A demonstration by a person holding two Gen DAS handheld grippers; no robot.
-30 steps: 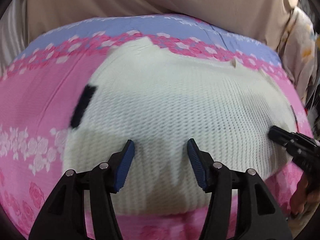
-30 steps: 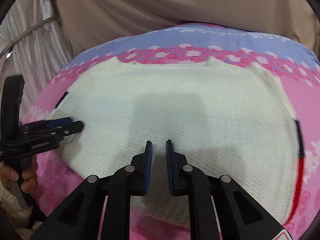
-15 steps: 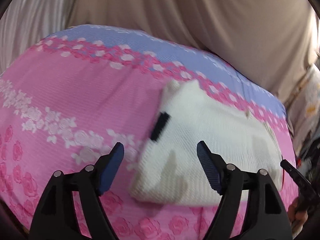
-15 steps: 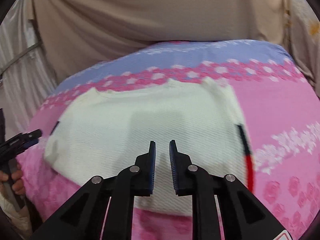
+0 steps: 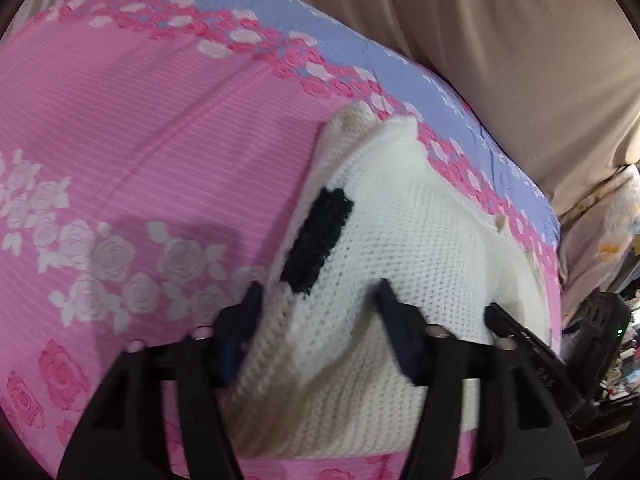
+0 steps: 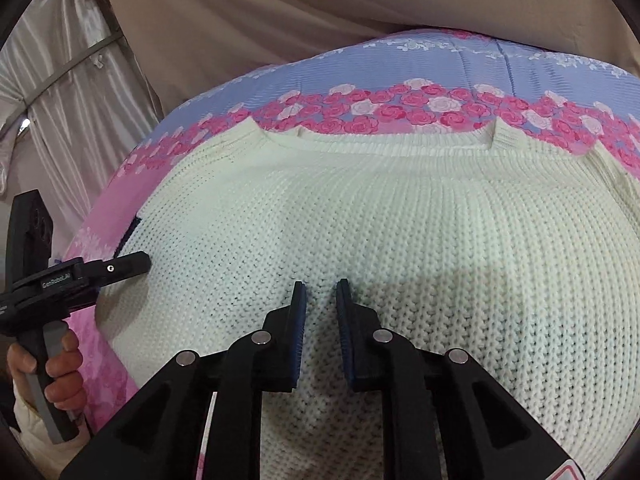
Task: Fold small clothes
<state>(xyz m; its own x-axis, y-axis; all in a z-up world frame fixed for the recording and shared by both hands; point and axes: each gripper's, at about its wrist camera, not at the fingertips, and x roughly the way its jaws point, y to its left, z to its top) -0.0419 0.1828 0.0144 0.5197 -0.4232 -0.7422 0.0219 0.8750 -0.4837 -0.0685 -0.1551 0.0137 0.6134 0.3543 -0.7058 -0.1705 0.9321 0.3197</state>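
1. A cream-white chunky knitted sweater [image 6: 400, 220] lies flat on a bed covered by a pink quilt printed with white and pink roses [image 5: 120, 140]. The quilt has a lavender-blue band along its far edge.
2. The sweater's ribbed neckline [image 6: 392, 146] lies at the far side, just short of the row of pink roses that borders the blue band.
3. A dark navy knitted patch [image 5: 318, 246] sits at the sweater's left edge, near the left gripper.
4. The left gripper [image 5: 320, 312], black with blue pads, straddles the left edge of the sweater. Its jaws are closing with a raised fold of the knit between them, and the pads are not yet pressed tight. This view is motion-blurred.
5. The right gripper [image 6: 320, 300] rests over the near middle of the sweater. Its jaws are only slightly apart, with a narrow gap showing the knit beneath, and nothing is clamped.
6. In the right wrist view, a person's hand [image 6: 60, 376] grips the grey handle of the left gripper at the far left.
7. Beige draped fabric [image 6: 280, 20] hangs behind the bed.
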